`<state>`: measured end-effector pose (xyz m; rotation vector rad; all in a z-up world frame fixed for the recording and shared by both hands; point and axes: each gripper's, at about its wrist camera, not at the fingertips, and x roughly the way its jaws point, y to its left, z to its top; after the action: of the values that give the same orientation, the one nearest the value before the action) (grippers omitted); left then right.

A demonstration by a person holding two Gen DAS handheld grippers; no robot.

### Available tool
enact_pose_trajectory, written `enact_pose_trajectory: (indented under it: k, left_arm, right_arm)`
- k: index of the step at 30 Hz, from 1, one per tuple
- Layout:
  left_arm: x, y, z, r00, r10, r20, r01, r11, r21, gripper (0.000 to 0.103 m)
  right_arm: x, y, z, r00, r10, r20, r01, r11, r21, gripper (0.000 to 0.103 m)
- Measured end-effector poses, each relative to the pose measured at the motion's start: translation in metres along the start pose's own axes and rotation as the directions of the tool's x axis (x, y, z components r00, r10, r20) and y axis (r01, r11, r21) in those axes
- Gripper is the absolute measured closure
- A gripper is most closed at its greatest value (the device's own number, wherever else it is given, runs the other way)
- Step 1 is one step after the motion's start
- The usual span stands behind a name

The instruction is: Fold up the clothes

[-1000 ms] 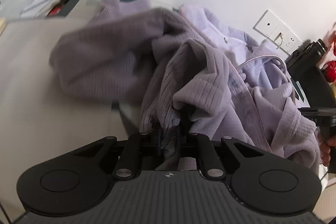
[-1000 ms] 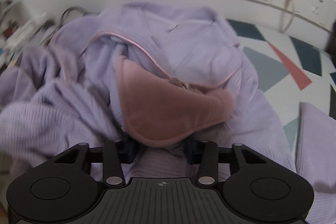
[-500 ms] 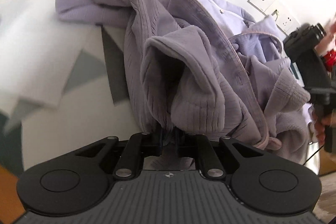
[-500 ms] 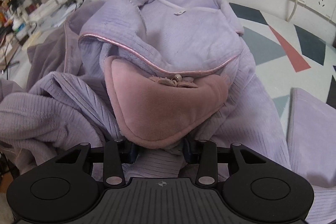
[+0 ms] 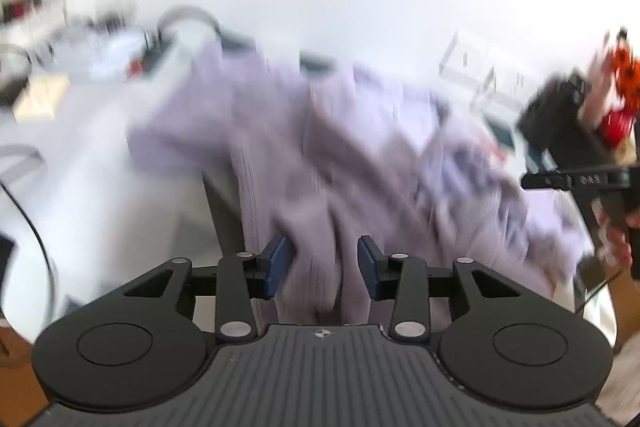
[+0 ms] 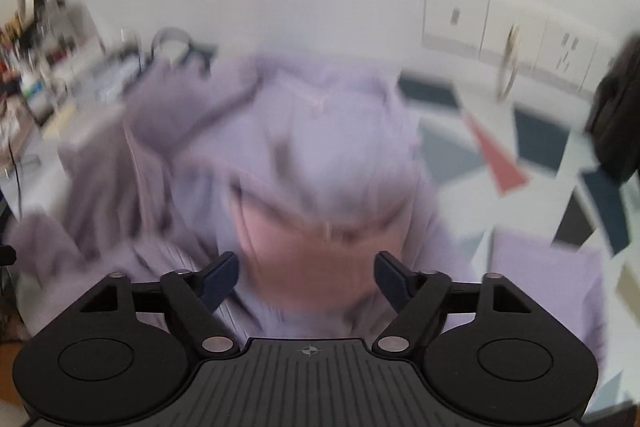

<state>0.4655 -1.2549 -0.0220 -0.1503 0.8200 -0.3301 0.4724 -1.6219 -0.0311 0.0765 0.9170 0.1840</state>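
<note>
Blurred pale lettering on the black arm of the right claw (image 5: 576,180), too smeared to read

Both tools look alike. The left gripper (image 5: 324,263) has a ribbed dark-grey body bearing a small crosshair mark at its front edge, flanked by two round black discs. Black linkage arms with silver pivot screws carry dark-blue finger pads (image 5: 276,265). The right gripper (image 6: 307,277) has the same build, with blue fingertips (image 6: 220,281).
</note>
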Motion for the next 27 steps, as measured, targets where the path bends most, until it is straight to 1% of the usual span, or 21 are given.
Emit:
enact_pose_trajectory:
  k: [1,2,4,5,6,8,9,10,11,13,14,15,17,18,20,21,23,25,27]
  left_arm:
    - [-0.005,-0.003,0.01,0.999,0.005,0.04,-0.005,1.0,0.01,0.05]
    - [-0.013,-0.007,0.02,0.996,0.011,0.086,-0.014,1.0,0.025,0.04]
    - [-0.026,-0.018,0.039,0.986,0.017,0.164,-0.027,0.998,0.06,0.036]
    - [-0.03,-0.023,0.05,0.981,0.015,0.192,-0.031,0.996,0.078,0.035]
    - [-0.03,-0.028,0.06,0.978,0.011,0.21,-0.032,0.995,0.095,0.033]
    - [-0.029,-0.035,0.08,0.971,0.009,0.238,-0.041,0.991,0.13,0.027]
    - [-0.028,-0.038,0.09,0.968,0.009,0.251,-0.048,0.988,0.148,0.026]
    - [-0.026,-0.039,0.1,0.965,0.007,0.261,-0.051,0.986,0.161,0.023]
    - [-0.024,-0.037,0.108,0.963,0.003,0.268,-0.05,0.984,0.168,0.017]
    - [-0.019,-0.032,0.126,0.959,-0.006,0.282,-0.048,0.982,0.183,0.01]
    - [-0.017,-0.029,0.135,0.957,-0.011,0.289,-0.047,0.981,0.191,0.009]
    - [-0.014,-0.027,0.144,0.955,-0.015,0.296,-0.046,0.979,0.198,0.008]
    - [-0.008,-0.02,0.161,0.952,-0.027,0.304,-0.037,0.979,0.203,0.001]
    - [-0.004,-0.012,0.168,0.953,-0.038,0.3,-0.019,0.982,0.187,0.001]
    - [0.009,0.004,0.179,0.955,-0.05,0.293,-0.003,0.984,0.178,0.001]
    - [0.019,0.013,0.182,0.958,-0.057,0.281,0.004,0.983,0.186,0.001]
    - [0.044,0.03,0.18,0.969,-0.077,0.233,0.025,0.976,0.218,0.001]
    - [0.069,0.048,0.178,0.978,-0.096,0.184,0.048,0.967,0.249,0.001]
    - [0.094,0.066,0.176,0.985,-0.113,0.133,0.072,0.958,0.278,0.001]
  right_arm:
    - [-0.015,0.0,0.008,0.999,0.003,0.047,-0.004,1.0,0.012,0.023]
    - [-0.026,-0.002,0.016,0.996,0.005,0.086,-0.007,1.0,0.026,0.022]
    - [-0.05,-0.005,0.032,0.986,0.004,0.169,-0.013,0.999,0.052,0.02]
    - [-0.062,-0.007,0.04,0.977,0.002,0.211,-0.016,0.998,0.064,0.014]
    - [-0.074,-0.008,0.048,0.967,0.0,0.255,-0.017,0.998,0.064,0.01]
    - [-0.095,-0.006,0.063,0.943,-0.008,0.333,-0.008,0.999,0.044,0.001]
    - [-0.104,-0.003,0.071,0.93,-0.013,0.367,0.004,1.0,0.025,0.001]
    - [-0.11,0.002,0.079,0.918,-0.029,0.394,0.031,1.0,0.002,0.001]
    - [-0.116,0.009,0.084,0.908,-0.046,0.417,0.06,0.998,-0.022,0.001]
    - [-0.126,0.022,0.097,0.882,-0.071,0.466,0.107,0.993,-0.051,0.001]
    - [-0.131,0.028,0.103,0.868,-0.082,0.49,0.13,0.989,-0.064,0.001]
    - [-0.134,0.032,0.108,0.86,-0.081,0.503,0.132,0.989,-0.066,0.001]
    - [-0.139,0.042,0.12,0.847,-0.069,0.527,0.119,0.991,-0.061,0.001]
    - [-0.141,0.047,0.124,0.842,-0.065,0.536,0.112,0.992,-0.055,0.001]
    - [-0.136,0.056,0.134,0.84,-0.065,0.54,0.098,0.995,-0.034,0.001]
    - [-0.127,0.059,0.137,0.844,-0.075,0.531,0.098,0.995,-0.015,0.001]
    - [-0.109,0.064,0.143,0.854,-0.095,0.512,0.097,0.995,0.022,0.001]
    - [-0.075,0.068,0.141,0.88,-0.132,0.457,0.106,0.991,0.082,0.001]
    - [-0.04,0.071,0.133,0.901,-0.182,0.394,0.135,0.98,0.144,0.001]
